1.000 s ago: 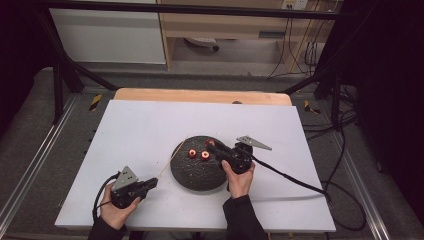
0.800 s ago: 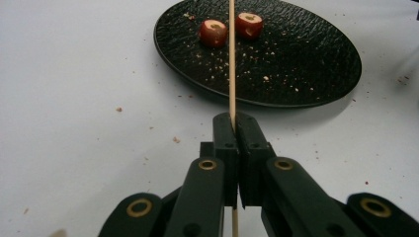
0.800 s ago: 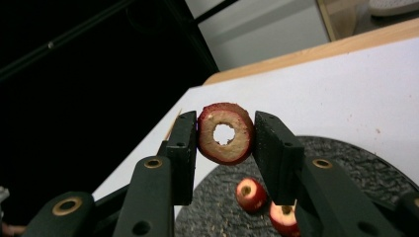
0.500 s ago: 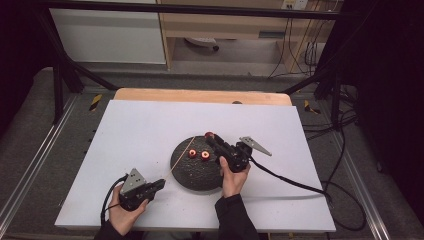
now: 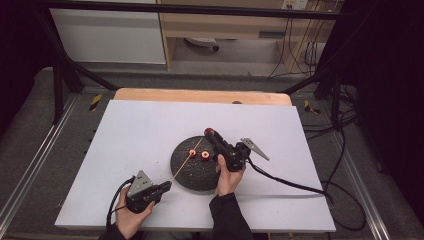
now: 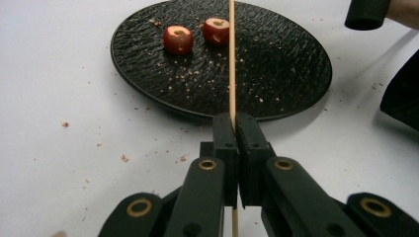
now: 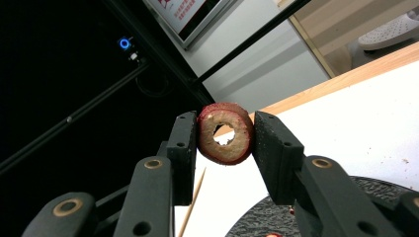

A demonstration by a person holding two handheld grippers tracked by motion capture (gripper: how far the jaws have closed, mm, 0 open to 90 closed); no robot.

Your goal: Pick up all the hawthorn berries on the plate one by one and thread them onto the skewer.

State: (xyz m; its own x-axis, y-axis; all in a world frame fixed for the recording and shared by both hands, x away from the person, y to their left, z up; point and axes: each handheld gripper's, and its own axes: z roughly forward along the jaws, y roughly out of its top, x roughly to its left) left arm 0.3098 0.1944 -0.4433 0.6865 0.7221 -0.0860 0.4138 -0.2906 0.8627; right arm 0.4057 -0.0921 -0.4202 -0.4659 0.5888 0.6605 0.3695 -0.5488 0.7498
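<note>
Holding a thin wooden skewer [image 6: 231, 59] clamped between its closed jaws, the left gripper [image 5: 162, 188] sits at the near left of the white table [image 5: 125, 130], with the stick slanting up and away over the black plate [image 5: 192, 175] toward the far right. The slant seems meant to offer the free tip to the other hand, so a piece can be threaded on. The right gripper [image 5: 210, 133] is raised above the far edge of the plate, its jaws closed on a red fruit ring [image 7: 226, 133] with a hole through its middle. In the right gripper view the ring is pinched by its rim, which leaves the hole open and facing outward, probably so the stick can pass through without meeting the jaws. The skewer tip shows just below and to the left of the ring there, near but not yet through it. Two more fruit pieces [image 6: 178, 39] lie on the far part of the plate, apart from each other, among scattered crumbs. Judging from this, the threading step is lined up but not done, and the remaining pieces wait their turn.
</note>
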